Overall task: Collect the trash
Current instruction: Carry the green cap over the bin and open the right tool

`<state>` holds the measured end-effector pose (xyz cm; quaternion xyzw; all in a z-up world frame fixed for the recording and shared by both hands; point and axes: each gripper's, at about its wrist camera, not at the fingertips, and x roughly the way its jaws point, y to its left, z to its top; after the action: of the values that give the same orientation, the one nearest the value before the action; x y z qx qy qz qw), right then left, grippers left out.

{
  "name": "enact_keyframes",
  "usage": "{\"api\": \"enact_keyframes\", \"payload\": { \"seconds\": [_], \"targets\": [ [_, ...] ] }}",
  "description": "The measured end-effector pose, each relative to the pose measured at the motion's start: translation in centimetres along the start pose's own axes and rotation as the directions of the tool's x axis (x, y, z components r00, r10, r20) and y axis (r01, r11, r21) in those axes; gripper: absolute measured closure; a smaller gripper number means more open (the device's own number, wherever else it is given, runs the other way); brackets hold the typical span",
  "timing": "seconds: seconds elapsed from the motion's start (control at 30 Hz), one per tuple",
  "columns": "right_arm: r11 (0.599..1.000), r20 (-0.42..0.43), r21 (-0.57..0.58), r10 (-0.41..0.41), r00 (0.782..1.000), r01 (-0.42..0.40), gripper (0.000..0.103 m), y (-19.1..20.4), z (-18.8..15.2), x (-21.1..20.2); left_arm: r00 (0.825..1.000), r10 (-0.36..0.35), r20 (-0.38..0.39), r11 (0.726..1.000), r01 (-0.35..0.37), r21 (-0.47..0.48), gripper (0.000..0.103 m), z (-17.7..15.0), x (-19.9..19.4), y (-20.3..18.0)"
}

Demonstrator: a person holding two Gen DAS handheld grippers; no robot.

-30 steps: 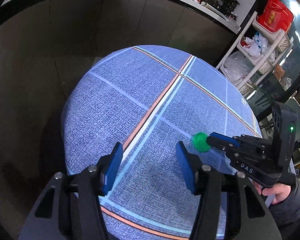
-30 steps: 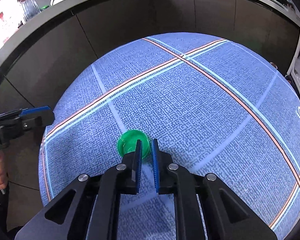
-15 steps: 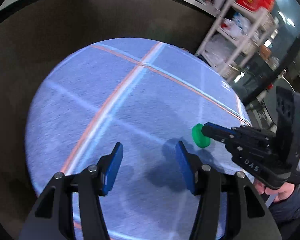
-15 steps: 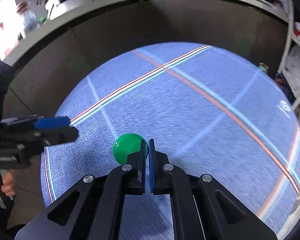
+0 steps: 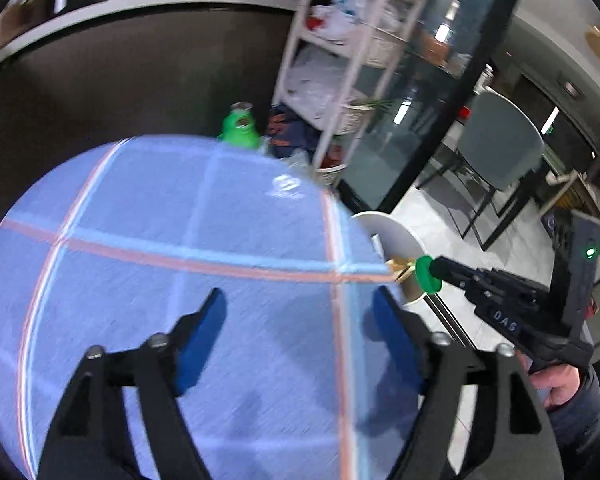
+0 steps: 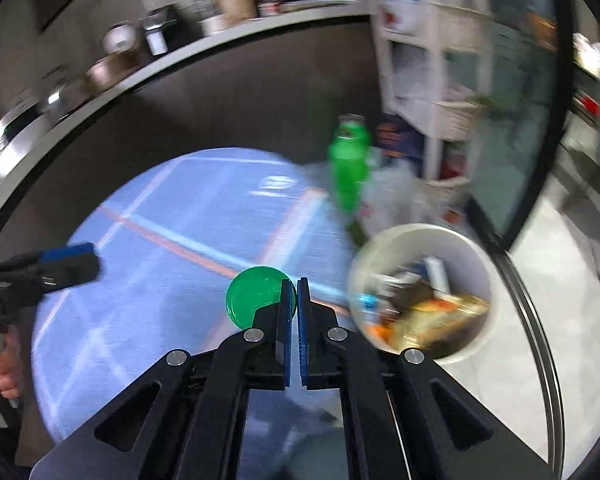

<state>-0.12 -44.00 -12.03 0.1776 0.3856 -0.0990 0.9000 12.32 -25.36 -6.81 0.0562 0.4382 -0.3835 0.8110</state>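
Observation:
My right gripper (image 6: 294, 294) is shut on the rim of a round green lid (image 6: 254, 296) and holds it in the air above the table's right edge. In the left wrist view the lid (image 5: 426, 275) and the right gripper (image 5: 440, 270) hang just over a white trash bin (image 5: 400, 240). The bin (image 6: 476, 256) stands on the floor beside the table and holds mixed rubbish. My left gripper (image 5: 300, 316) is open and empty over the blue checked tablecloth (image 5: 160, 280). A green bottle (image 6: 348, 164) stands at the table's far edge.
A white shelf rack (image 5: 340, 60) with bags stands behind the table. A dark counter (image 6: 220, 92) curves along the back. A glass door (image 5: 440, 100) and a grey chair (image 5: 496, 144) are to the right. Crumpled plastic (image 6: 388, 196) lies near the bottle.
My right gripper closed on the green lid, lifted it off the cloth and carried it right, to the bin. Both views swung right, bringing the bin, bottle and shelf rack into sight.

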Motion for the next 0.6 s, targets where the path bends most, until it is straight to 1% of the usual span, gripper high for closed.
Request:
{"api": "enact_keyframes", "payload": {
  "seconds": [0.03, 0.1, 0.17, 0.23, 0.33, 0.4, 0.43, 0.47, 0.5, 0.53, 0.57, 0.6],
  "targets": [
    [0.999, -0.005, 0.029, -0.022, 1.0, 0.023, 0.1, -1.9, -0.3, 0.2, 1.0, -0.009, -0.004, 1.0, 0.009, 0.012, 0.019, 0.5, 0.7, -1.0],
    [0.996, -0.016, 0.072, -0.045, 0.999, 0.046, 0.1, -4.4, -0.7, 1.0, 0.999, -0.033, -0.018, 0.999, 0.034, 0.028, 0.017, 1.4, 2.2, -2.8],
    [0.992, -0.024, 0.109, -0.059, 0.998, 0.061, 0.1, -6.4, -1.1, 1.7, 0.999, -0.042, -0.029, 0.998, 0.044, 0.044, 0.014, 2.1, 3.6, -4.5],
    [0.988, -0.034, 0.14, -0.062, 0.998, 0.066, 0.1, -7.9, -1.4, 2.7, 0.999, -0.039, -0.037, 0.997, 0.041, 0.063, 0.012, 2.7, 4.8, -5.8],
    [0.983, -0.043, 0.169, -0.059, 0.997, 0.066, 0.1, -9.7, -1.5, 4.0, 0.999, -0.018, -0.042, 0.996, 0.021, 0.086, 0.004, 3.1, 6.1, -7.4],
    [0.982, -0.04, 0.181, -0.044, 0.998, 0.051, 0.096, -10.8, -1.4, 5.0, 0.999, -0.001, -0.042, 0.996, 0.004, 0.092, 0.004, 3.4, 6.7, -7.9],
    [0.982, -0.037, 0.182, -0.035, 0.999, 0.042, 0.09, -11.1, -1.3, 5.3, 0.999, 0.006, -0.046, 0.996, -0.002, 0.093, 0.004, 3.6, 7.0, -8.2],
    [0.983, -0.03, 0.181, -0.025, 0.999, 0.03, 0.063, -11.4, -1.2, 5.7, 0.999, 0.016, -0.051, 0.996, -0.011, 0.09, 0.004, 3.7, 7.4, -8.5],
    [0.984, -0.01, 0.177, -0.025, 1.0, 0.026, 0.039, -11.5, -1.0, 5.8, 0.998, 0.026, -0.056, 0.996, -0.021, 0.085, 0.004, 3.8, 7.8, -8.6],
    [0.985, 0.007, 0.169, -0.027, 1.0, 0.025, 0.036, -11.6, -0.9, 5.6, 0.998, 0.035, -0.06, 0.996, -0.03, 0.083, 0.004, 3.9, 7.9, -8.6],
    [0.988, 0.023, 0.154, -0.019, 1.0, 0.015, 0.036, -11.6, -0.9, 5.3, 0.997, 0.05, -0.064, 0.996, -0.045, 0.08, 0.004, 4.0, 8.2, -8.7],
    [0.99, 0.028, 0.143, -0.009, 1.0, 0.005, 0.034, -11.5, -0.9, 5.0, 0.996, 0.066, -0.065, 0.995, -0.061, 0.079, 0.004, 4.1, 8.3, -8.9]
  ]
}}
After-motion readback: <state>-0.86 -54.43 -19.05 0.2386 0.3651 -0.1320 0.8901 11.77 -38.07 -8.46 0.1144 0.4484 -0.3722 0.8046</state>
